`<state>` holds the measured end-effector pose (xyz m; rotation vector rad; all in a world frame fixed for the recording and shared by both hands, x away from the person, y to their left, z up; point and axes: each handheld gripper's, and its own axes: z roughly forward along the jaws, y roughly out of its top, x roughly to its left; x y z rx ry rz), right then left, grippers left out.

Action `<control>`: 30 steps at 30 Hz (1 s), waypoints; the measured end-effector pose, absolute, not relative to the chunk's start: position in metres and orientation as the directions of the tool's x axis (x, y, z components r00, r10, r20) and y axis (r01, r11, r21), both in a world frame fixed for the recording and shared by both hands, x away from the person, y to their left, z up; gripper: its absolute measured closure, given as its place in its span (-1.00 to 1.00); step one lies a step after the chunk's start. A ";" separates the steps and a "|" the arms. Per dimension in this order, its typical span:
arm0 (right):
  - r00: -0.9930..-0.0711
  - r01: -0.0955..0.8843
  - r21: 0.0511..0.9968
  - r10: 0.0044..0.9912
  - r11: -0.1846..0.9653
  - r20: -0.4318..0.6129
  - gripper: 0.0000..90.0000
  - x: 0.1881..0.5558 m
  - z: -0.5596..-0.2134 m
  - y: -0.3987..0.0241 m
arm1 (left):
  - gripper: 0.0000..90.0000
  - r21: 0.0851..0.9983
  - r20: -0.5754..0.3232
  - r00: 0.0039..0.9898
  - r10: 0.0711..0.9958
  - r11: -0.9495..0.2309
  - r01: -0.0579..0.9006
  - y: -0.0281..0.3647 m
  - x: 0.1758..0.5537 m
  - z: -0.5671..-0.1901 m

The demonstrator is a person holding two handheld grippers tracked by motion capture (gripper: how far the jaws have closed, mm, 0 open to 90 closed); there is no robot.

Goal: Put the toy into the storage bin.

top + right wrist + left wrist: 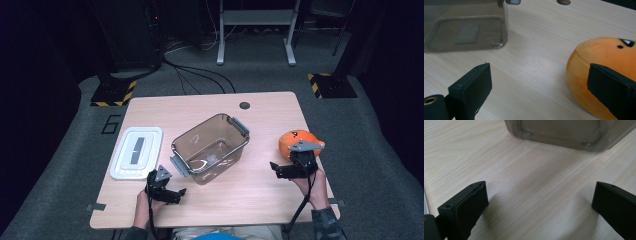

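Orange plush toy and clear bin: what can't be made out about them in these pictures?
- Plush toy, high view: near side hidden by the right hand-held gripper; face marks too small to read.
- Plush toy, right gripper view: cut off by the right edge, partly behind a jaw.
- Bin, left gripper view: top cut off by the upper edge.
- Bin, right gripper view: label on its base blurred.

— Where is there room on the table [165,102] for a gripper to pass?

— Along the far edge, and in the bare strip along the near edge between the two hands.

— What blocks the middle?

— The clear bin [211,147], standing open-topped. The white lid [136,152] lies near the left edge, just beside the bin.

— And the right edge?

— The orange plush [294,141] sits there, close against the right gripper [286,169]; bare wood separates plush and bin.
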<state>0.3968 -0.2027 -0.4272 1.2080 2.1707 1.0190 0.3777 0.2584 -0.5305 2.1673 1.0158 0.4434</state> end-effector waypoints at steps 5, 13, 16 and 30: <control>-0.502 0.523 0.783 0.864 0.337 -0.036 -0.89 0.406 -0.414 -0.209 | -1.00 0.715 0.007 0.631 0.775 -0.446 0.539 0.256 0.379 -0.531; -0.467 0.531 0.787 0.884 0.314 -0.038 -1.00 0.420 -0.402 -0.216 | -1.00 0.712 0.010 0.635 0.772 -0.451 0.538 0.256 0.380 -0.530; -0.453 0.542 0.783 0.891 0.305 -0.034 -1.00 0.425 -0.401 -0.219 | -1.00 0.712 0.013 0.635 0.772 -0.453 0.536 0.256 0.380 -0.530; -0.368 0.644 0.726 0.929 0.241 0.018 -1.00 0.470 -0.409 -0.244 | -0.99 0.710 0.006 0.630 0.776 -0.447 0.544 0.256 0.380 -0.530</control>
